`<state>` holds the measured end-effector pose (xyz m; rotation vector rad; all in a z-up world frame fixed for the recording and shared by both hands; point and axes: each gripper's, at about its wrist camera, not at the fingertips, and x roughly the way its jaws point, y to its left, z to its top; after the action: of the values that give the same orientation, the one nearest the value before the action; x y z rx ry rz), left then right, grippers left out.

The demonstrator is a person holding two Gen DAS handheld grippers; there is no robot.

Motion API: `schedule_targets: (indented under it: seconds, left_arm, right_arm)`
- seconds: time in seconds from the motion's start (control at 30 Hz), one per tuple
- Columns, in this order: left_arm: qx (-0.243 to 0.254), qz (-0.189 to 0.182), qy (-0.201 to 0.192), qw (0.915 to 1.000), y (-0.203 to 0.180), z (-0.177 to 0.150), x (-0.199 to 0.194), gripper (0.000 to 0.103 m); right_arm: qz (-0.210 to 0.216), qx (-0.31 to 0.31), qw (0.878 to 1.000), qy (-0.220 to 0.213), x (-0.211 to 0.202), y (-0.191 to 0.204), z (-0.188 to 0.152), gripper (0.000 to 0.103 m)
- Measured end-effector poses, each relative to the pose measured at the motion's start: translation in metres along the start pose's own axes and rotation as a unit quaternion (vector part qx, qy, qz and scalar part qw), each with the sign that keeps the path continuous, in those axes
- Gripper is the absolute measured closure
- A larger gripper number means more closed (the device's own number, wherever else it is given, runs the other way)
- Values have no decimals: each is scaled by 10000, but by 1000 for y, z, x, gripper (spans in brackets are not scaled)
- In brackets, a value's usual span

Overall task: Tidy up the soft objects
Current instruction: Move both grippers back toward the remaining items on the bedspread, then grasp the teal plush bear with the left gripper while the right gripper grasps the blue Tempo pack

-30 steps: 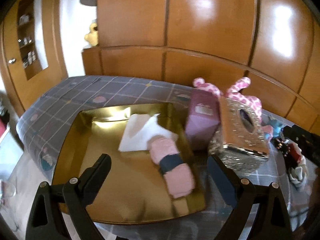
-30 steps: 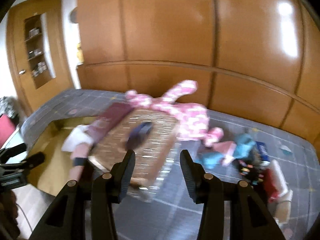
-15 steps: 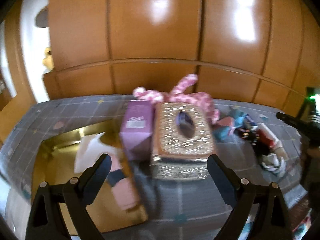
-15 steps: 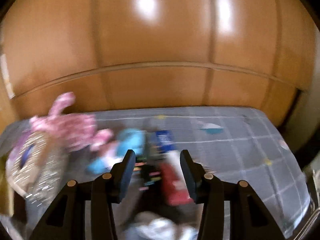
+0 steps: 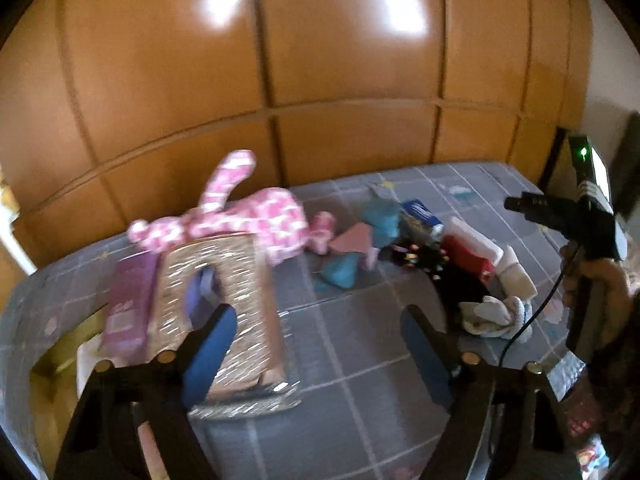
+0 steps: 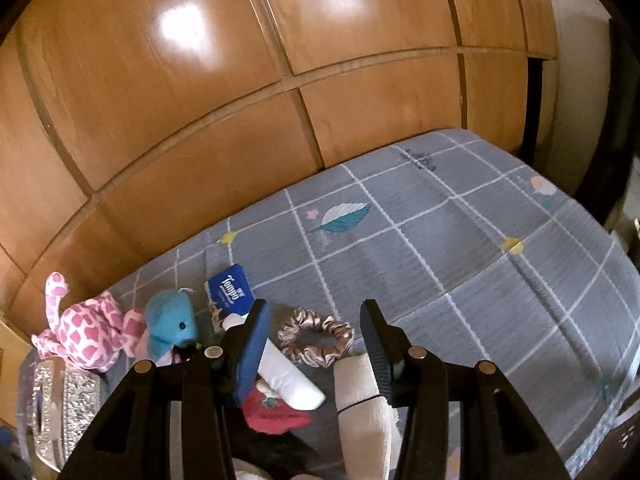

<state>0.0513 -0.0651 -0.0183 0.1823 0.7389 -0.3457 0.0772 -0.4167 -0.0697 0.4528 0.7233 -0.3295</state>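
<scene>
Your right gripper [image 6: 314, 344] hangs with its jaws spread and empty over a heap on the grey checked bedspread [image 6: 460, 240]; nearest you a beige rolled cloth [image 6: 362, 404] lies under the right finger, a red cloth [image 6: 272, 412] and a white tube [image 6: 286, 376] under the left one; just beyond sits a brown satin scrunchie [image 6: 316, 342]; further left a blue Tempo tissue pack [image 6: 232, 292], a blue plush toy [image 6: 170, 326] and a pink spotted plush giraffe [image 6: 86, 332]. Your left gripper [image 5: 316, 344] is also wide open, holding nothing; its left finger overlaps a glittery tissue box [image 5: 224, 312], with a purple carton [image 5: 128, 304] touching that box's left side; behind stands a wooden wardrobe [image 5: 320, 60].
</scene>
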Motion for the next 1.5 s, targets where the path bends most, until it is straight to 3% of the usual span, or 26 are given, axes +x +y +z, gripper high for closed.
schedule_targets:
  seconds: [0.17,0.37,0.53,0.77,1.1,1.17,1.27,1.4,1.5]
  left_arm:
    - [228,-245,274,9991,-31,18,38,28]
    - [68,-453,764,9960,-46,40,92,34]
    - [356,-266,809,9957,-62,60,126,38]
    - [1288,-19,618,9897,-97,77,175,38]
    - [1171,-62,1200,9858,-92,91,242,36]
    - [1142,-173,1308,9847,-94,90,250,52]
    - [1117,-358,1425,9828,-99,87,258,62]
    - [1111,-432,1305,9843,-101,83,252,68]
    - [791,-461,1134,9893,-93,83,234,68]
  right_arm:
    - [152,107,9998,106,2,-2,1,56]
    - [274,288,9990,203,4,-8,2,56]
    - [426,466,9976,270,5,-14,1,55]
    - [573,800,9947,307,6,-25,2,55]
    - [589,856,9939,374,8,-27,-2,55]
    - [566,861,9940,375,9,-27,-2,55]
    - [532,866,9942,365,10,-27,-2,55]
    - [474,916,9942,313,10,-29,-2,55]
    - [498,1016,9932,273,9,-33,-1,55]
